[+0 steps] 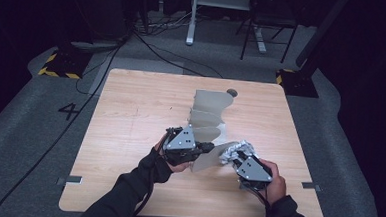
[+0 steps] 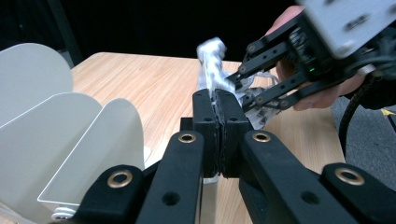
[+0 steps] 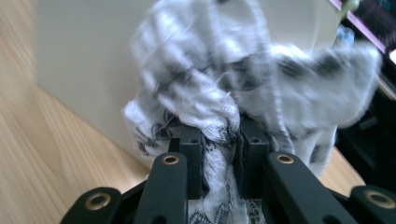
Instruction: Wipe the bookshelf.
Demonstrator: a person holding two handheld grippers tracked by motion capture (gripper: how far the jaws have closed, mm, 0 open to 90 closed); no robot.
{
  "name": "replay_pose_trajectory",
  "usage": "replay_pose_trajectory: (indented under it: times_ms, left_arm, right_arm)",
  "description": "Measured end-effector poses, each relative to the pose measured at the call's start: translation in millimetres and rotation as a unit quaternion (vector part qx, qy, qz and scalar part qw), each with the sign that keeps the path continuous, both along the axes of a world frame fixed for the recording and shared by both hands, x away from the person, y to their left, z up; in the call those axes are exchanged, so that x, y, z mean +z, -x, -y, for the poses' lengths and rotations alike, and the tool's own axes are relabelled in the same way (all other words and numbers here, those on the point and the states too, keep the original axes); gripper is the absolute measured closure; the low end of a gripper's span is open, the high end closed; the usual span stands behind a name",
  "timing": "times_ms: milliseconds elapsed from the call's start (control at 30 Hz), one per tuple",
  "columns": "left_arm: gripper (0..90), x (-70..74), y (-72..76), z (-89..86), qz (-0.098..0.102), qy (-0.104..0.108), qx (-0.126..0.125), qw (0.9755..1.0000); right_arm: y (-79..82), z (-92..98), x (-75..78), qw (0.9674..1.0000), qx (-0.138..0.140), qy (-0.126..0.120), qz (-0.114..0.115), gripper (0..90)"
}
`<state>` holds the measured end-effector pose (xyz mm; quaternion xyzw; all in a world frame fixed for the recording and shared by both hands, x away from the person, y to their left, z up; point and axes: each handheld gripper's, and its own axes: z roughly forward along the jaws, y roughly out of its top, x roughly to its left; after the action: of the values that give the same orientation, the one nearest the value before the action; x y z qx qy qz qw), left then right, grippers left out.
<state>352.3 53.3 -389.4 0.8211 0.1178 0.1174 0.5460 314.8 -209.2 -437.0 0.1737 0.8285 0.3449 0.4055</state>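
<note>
White-and-black patterned cloth (image 3: 219,107), bunched into a soft wad, clamped between the jaws of the right gripper (image 1: 242,160) near the desk's (image 1: 130,115) near-right part, just beside the closest fin of the pale divider rack (image 1: 208,120). Seen again in the left gripper view as a blurred pale twist (image 2: 211,65) standing up beyond the black jaws. Judged light, limp and easily crushed; no stiffness to speak of, so likely to sag, trail and snag on a fin edge if dragged. Not slippery, thanks to the woven texture. Best taken at the thick gathered middle, as now, rather than by a loose corner that would let the rest hang and swing.

Left gripper (image 1: 205,148) pressed together on the thin edge of one rack fin (image 2: 215,140), seemingly steadying the rack near the desk's middle. Rack itself: thin, stiff curved sheets in a row running toward the far edge, probably light enough to slide or tip under a sideways push, hence the bracing hold.

Farther out: a small round grey grommet (image 1: 232,93) near the far edge, cables (image 1: 81,107) on the grey floor, a chair (image 1: 268,22) beyond.
</note>
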Motion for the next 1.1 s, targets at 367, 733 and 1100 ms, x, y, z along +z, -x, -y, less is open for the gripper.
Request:
replay_pose_trajectory:
  times_ms: [367,733,1100]
  left_arm:
    - [88.3,-0.7,-0.1,0.8,0.001,-0.003,-0.003,1.0]
    - [88.2,-0.7,-0.4,0.1,0.001,-0.004,-0.001,1.0]
    - [87.9,-0.8,-0.5,-0.7,0.0,-0.003,-0.004,1.0]
  right_arm:
    - [15.8,-31.2,17.8,0.9982,0.046,-0.028,0.026,76.5]
    - [23.2,-83.1,-6.7,0.9928,0.117,0.02,0.008,76.6]
    - [9.4,-73.6,-53.7,0.988,0.118,0.088,-0.047,76.8]
